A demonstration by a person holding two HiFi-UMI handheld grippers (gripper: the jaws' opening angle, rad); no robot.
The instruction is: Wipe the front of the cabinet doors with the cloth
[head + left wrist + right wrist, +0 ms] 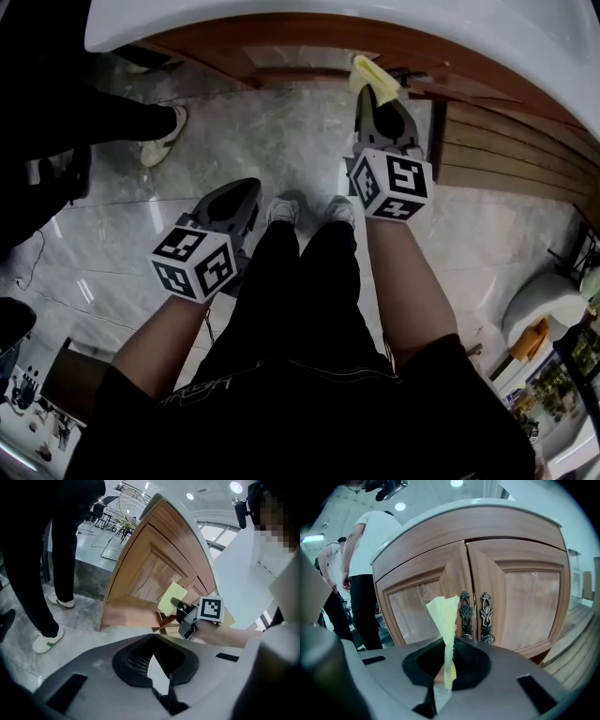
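The fingers of the right gripper [446,670] are pinching the yellow cloth [443,625] by its lower end, so it stands up from them as a narrow folded strip. The fingers of the left gripper [158,674] are pressed together on nothing, beside the person's leg and well apart from the work. The cloth sits in front of the cabinet doors [520,602], near the pair of ornate handles [474,616] at the centre seam. It looks close to the wood, but I would not call it touching.

To wipe well, I judge the strip should be turned so a broad face, not the edge, meets the panel. It should be pressed just enough to flatten the cloth while the hard fingers stay off the wood. Strokes are best run along each panel and round the handles, where the cloth could snag.

Hard to read: how much cloth lies inside the fingers, and the doors' bottom edge, which is hidden behind the gripper body. In the head view the doors are mostly tucked under the white tabletop [281,23] — so contact cannot be confirmed there.
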